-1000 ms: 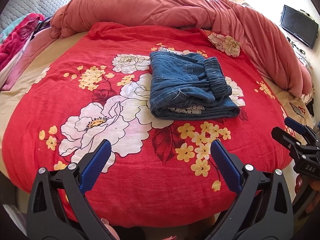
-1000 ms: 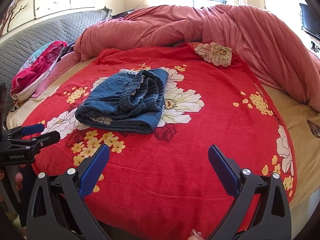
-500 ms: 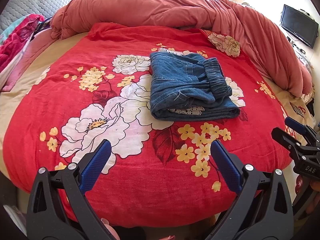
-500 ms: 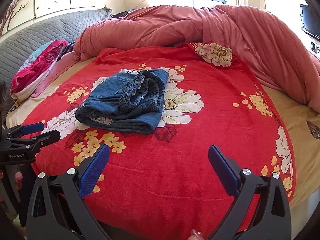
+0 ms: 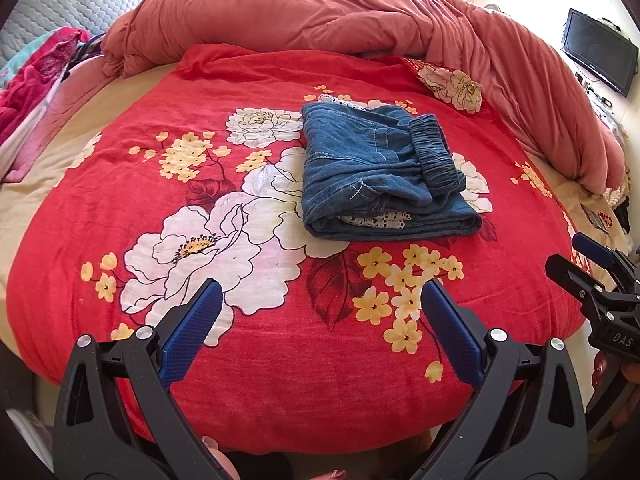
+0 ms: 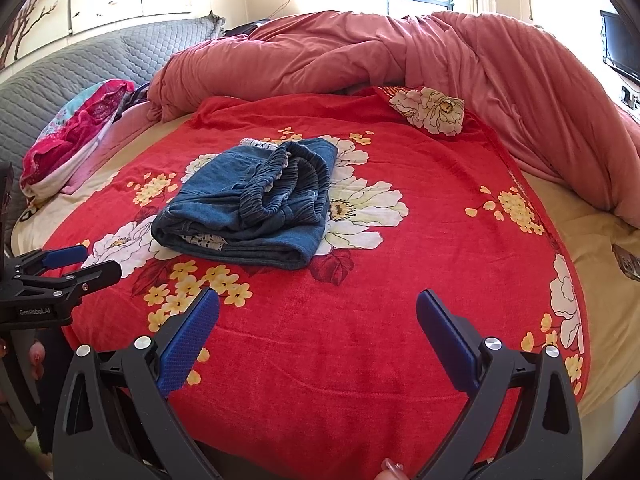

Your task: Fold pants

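The denim pants [image 5: 384, 176] lie folded on the red floral blanket [image 5: 248, 364]. Left gripper [image 5: 320, 332] and right gripper [image 6: 318, 336] stand wide, empty, well apart from them. Risk: the bulky elastic waistband [image 6: 280, 184] on top may spring the bundle loose if nudged.

Folded pants [image 6: 256, 200] on red blanket [image 6: 380, 320]

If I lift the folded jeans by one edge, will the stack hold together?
Probably not: the jeans are soft layered denim, so they would likely droop and unfold. The bunched waistband lies loose on top and may slide off. Two-sided support seems safer.
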Available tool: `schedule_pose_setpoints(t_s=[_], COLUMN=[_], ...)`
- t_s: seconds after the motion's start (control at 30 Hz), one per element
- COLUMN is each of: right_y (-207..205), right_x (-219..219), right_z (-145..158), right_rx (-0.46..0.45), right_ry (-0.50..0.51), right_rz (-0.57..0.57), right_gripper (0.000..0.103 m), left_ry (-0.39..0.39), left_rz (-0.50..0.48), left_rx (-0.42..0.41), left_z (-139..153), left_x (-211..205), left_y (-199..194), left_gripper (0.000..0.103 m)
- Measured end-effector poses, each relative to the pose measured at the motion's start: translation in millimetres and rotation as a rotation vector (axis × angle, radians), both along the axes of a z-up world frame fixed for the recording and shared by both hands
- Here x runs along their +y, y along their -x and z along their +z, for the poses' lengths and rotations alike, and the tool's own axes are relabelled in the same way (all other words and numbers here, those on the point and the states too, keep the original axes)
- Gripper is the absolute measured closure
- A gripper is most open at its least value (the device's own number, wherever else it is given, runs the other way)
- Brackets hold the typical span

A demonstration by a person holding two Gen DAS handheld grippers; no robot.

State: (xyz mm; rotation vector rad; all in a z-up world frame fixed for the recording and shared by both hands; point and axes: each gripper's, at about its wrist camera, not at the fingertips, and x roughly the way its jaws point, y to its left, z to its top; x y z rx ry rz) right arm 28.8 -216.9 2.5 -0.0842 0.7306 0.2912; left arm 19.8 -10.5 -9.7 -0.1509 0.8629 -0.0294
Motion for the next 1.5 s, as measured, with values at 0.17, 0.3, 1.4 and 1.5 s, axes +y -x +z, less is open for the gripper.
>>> schedule_pose_setpoints(t_s=[0.17, 0.3, 1.4, 1.5], right_y=[0.2, 0.3, -38.8, -60.5], right_x=[0.0, 0.3, -31.3, -62.7], right_z=[1.1, 0.9, -19.3, -21.7], right_rx=[-0.003, -0.003, 0.069, 0.07], right_ry=[0.001, 0.0, 0.022, 0.037], right_rz=[0.001, 0.001, -0.122, -0.214], right_gripper=[0.005, 0.005, 0.005, 0.005], left_ry=[-0.004, -0.009, -0.02, -0.109], left_rz=[0.003, 0.005, 0.17, 0.249], left_rx=[0.003, 0.005, 0.004, 0.058], left_z=[-0.3, -0.6, -2.6, -13.0], left_x=[0.4, 0.7, 79.5, 125.9], left_y=[0.2, 0.0, -33.2, -65.9], left_gripper=[0.009, 0.009, 0.009, 0.009])
